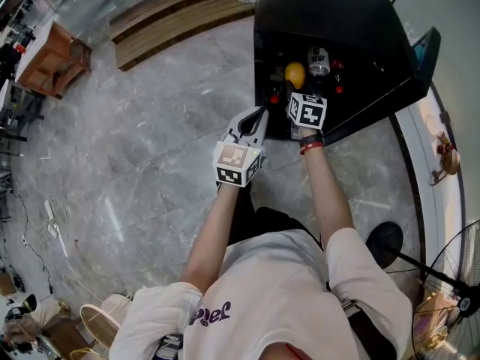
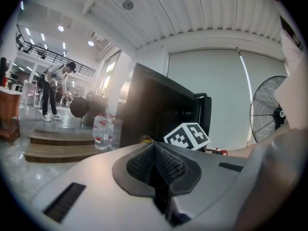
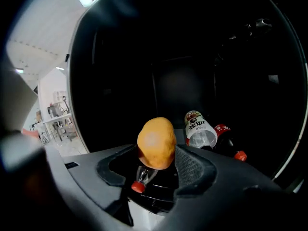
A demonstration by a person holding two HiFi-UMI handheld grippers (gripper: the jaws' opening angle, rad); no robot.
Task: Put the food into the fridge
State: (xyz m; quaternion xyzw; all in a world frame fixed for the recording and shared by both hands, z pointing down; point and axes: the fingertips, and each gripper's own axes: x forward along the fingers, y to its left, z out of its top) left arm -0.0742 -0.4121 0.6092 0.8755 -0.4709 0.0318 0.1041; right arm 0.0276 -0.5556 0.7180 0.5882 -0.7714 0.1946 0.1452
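A grey marble floor [image 1: 150, 163] fills the left half of the head view. Pale wooden steps [image 1: 172, 17] run across the top, with a wooden cabinet [image 1: 49, 58] at upper left and loose cables [image 1: 49, 223] at the left edge. A black standing fan [image 1: 450, 276] is at lower right. In the left gripper view, water bottles [image 2: 101, 133] stand on the steps, and a person [image 2: 53, 88] bends over at far left.
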